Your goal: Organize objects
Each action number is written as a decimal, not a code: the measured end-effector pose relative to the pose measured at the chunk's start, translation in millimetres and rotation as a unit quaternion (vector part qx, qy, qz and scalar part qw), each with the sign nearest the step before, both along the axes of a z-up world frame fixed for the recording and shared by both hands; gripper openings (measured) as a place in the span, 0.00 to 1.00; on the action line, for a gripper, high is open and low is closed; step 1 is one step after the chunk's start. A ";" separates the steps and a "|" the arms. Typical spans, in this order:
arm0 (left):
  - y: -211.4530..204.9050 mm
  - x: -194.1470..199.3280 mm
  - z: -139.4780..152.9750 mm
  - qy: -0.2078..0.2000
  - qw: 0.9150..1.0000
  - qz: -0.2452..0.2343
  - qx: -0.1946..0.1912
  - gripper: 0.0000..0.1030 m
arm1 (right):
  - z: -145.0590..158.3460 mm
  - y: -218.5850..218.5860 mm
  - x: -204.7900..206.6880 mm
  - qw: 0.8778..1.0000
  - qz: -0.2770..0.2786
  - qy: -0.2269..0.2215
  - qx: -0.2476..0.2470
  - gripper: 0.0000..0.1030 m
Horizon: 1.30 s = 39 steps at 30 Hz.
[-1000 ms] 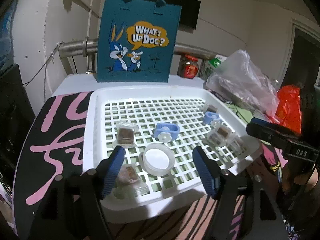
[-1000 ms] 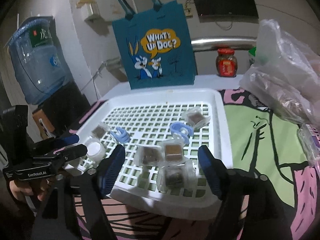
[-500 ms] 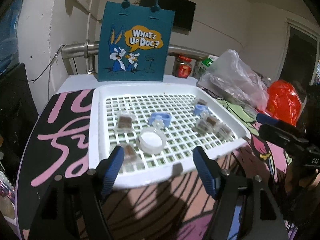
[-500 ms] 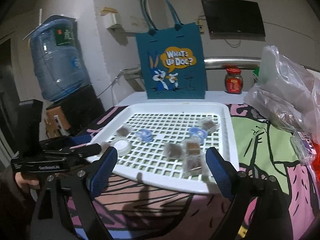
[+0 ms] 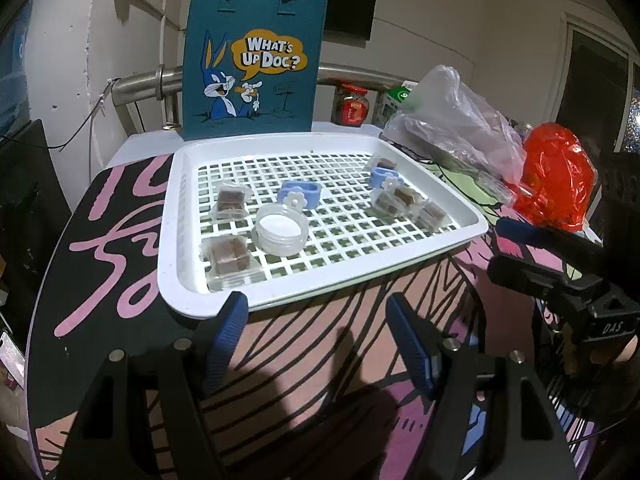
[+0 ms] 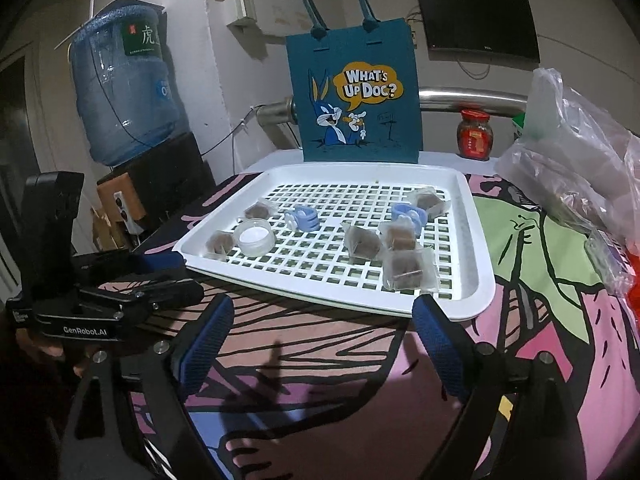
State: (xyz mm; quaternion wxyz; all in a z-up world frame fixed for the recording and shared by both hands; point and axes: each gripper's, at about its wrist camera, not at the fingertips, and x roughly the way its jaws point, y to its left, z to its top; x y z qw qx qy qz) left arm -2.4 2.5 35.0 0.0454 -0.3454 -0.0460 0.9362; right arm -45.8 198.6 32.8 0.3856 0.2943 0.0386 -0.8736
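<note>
In the left wrist view my left gripper (image 5: 316, 340) was wide open and empty, near the white tray (image 5: 460, 236); the round jar (image 5: 282, 230) lay at its near left, so I should have approached low and centred. In the right wrist view my right gripper (image 6: 320, 344) was also wide open, the wrapped cubes (image 6: 406, 266) just beyond it.

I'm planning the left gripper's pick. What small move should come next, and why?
Probably ease the left gripper forward over the tray rim toward the nearest wrapped cube. Its jaws are open and empty, short of the tray, and that cube lies just beyond the near edge.
</note>
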 end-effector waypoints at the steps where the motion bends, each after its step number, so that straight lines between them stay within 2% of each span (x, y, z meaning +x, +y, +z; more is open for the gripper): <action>1: -0.5 0.3 0.0 0.000 1.000 0.003 -0.001 0.69 | -0.2 -0.3 -0.2 1.000 0.001 0.000 0.002 0.88; 16: 5.2 3.9 -7.3 -0.016 1.000 0.003 -0.017 0.69 | -3.1 -9.4 9.2 0.999 0.008 0.013 0.031 0.88; 39: 9.3 0.2 -16.8 -0.049 0.998 0.013 -0.042 0.69 | -14.0 -12.0 2.1 0.997 -0.021 -0.019 0.069 0.88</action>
